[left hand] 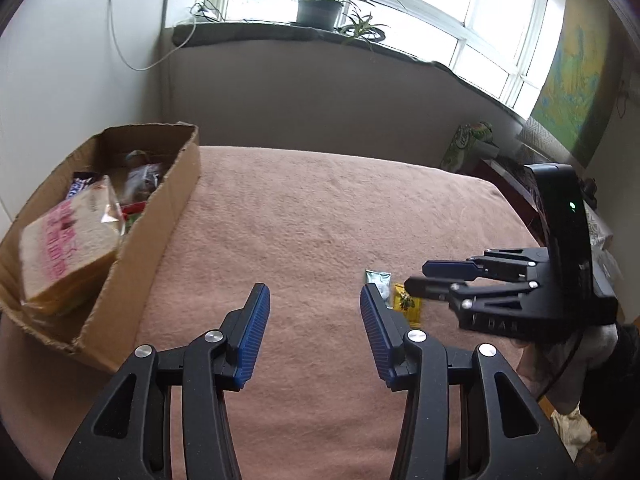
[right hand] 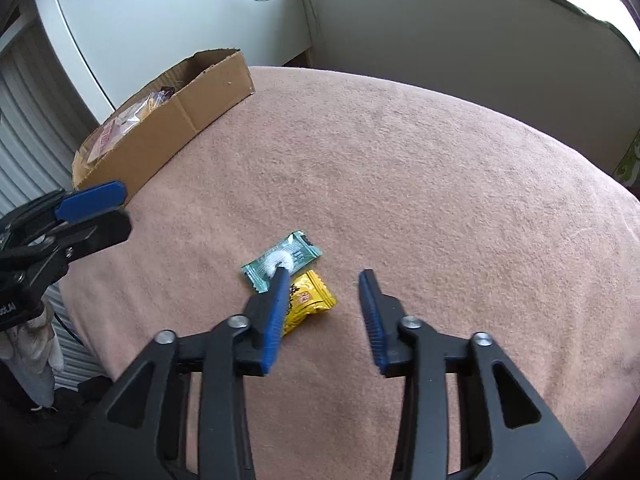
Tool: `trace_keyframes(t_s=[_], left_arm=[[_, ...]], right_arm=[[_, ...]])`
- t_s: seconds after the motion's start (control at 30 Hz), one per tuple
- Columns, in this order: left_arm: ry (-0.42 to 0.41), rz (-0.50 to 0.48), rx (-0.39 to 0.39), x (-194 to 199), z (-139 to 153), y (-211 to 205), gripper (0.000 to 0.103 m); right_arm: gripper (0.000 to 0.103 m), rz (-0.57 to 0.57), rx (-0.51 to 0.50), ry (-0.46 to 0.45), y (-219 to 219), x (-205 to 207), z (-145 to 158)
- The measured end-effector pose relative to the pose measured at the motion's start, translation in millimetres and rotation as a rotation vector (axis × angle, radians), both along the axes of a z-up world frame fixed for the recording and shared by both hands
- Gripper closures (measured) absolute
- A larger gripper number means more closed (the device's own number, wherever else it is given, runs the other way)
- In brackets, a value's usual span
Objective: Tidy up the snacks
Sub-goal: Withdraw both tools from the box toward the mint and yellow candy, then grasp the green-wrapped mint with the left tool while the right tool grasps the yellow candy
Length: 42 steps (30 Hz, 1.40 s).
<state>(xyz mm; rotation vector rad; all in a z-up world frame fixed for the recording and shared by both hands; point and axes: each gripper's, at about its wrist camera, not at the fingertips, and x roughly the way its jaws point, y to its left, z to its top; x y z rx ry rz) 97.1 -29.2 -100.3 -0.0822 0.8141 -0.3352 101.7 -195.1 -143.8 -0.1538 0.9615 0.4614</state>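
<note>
Hovering my right tongs [right hand: 324,276] over the last two loose snacks, I have both jaws spread wide and empty. The yellow candy packet [right hand: 310,300] lies just under and inside my left-hand finger, partly hidden by it, and the green wafer packet [right hand: 286,256] sits just beyond, the two touching or overlapping at one corner. Both lie flat on the pink blanket [right hand: 420,184] that covers the bench. The green one's long axis runs diagonally, from near-left to far-right in the right wrist view; the yellow one lies on roughly the same slant.

So the target sits left of the centre of my gap. I judge I need to shift the right tongs leftward and turn them a little, so the jaws close across the yellow packet's short side rather than along its length.

My left tongs [left hand: 314,300] are also wide open and holding nothing, pointing over bare blanket. The right side is clearly nearer the packets.

The cardboard box [right hand: 188,120], already holding a wrapped sandwich [left hand: 70,248] and other packets, stands well apart to the far left, with open blanket between for the carry. The left tongs hover beside that path, near the box's near end, so I would pass behind them. The bench edge is close on my near-left side.
</note>
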Motion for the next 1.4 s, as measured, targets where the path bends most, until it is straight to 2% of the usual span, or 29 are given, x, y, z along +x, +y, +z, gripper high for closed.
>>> trace_keyframes(t_s=[0.17,0.37,0.5,0.77,0.83,0.97,1.23,1.4], left_arm=[[0.025,-0.029,0.010,16,-8,-9,0.063],[0.049,-0.107,0.058,21,-17,-28,0.063],[0.067,-0.137,0.069,26,-24,-43,0.063],[0.101,-0.138,0.012,17,-30,-46,0.063],[0.109,-0.137,0.003,10,-31,-45,0.067],[0.133,-0.161,0.039,8,-39,-51,0.073],[0.167,-0.197,0.024,33,-45,-69,0.073],[0.162,-0.217,0.061,42,-46,-84,0.073]], right_arm=[[0.042,-0.019,-0.052,-0.014,21,6,-13],[0.046,-0.034,-0.040,-0.004,11,8,-14],[0.058,-0.053,-0.039,0.007,-3,10,-15],[0.058,-0.006,-0.058,-0.013,-1,15,-14],[0.058,0.008,-0.052,-0.012,2,20,-15],[0.059,-0.002,-0.064,-0.012,0,31,-15],[0.062,-0.044,-0.041,-0.006,-22,39,-14],[0.062,-0.014,-0.039,-0.012,-32,39,-12]])
